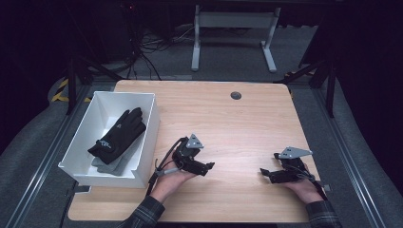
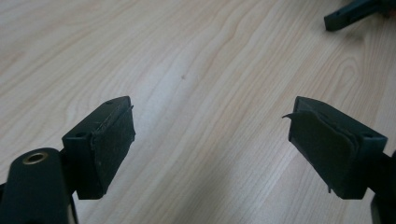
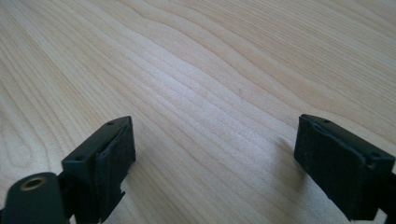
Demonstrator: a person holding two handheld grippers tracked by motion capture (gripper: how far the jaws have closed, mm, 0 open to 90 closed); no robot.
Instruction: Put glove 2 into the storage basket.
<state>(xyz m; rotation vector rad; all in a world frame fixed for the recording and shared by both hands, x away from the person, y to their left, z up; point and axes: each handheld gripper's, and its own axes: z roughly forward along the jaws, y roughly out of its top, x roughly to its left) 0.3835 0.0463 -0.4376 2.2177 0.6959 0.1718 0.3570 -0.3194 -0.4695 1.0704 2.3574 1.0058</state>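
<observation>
Two gloves lie in the white bin [image 1: 145, 124] that sits at the table's [image 1: 247, 128] left edge, its near corner reaching toward the front left of the wooden top. A black glove [image 1: 118, 134] rests on top, stretched diagonally with its fingers toward the bin's far right wall and its cuff toward the near left; it bears a small pale print near the cuff, too small to read. Under it a grey glove [image 1: 110, 165] peeks out at the near side, mostly covered. The left gripper [image 1: 207, 166] is just beside the bin's near right corner, low over the table near its front edge, jaws pointing right; in the left gripper view its jaws are spread wide with only bare wood between them, and the tip of the other gripper shows at the top right. The right gripper [image 1: 264, 172] is close to the front right corner, well apart from the bin, jaws pointing left toward the other; in the right gripper view its jaws also stand wide apart over bare wood, pinching nothing.
</observation>
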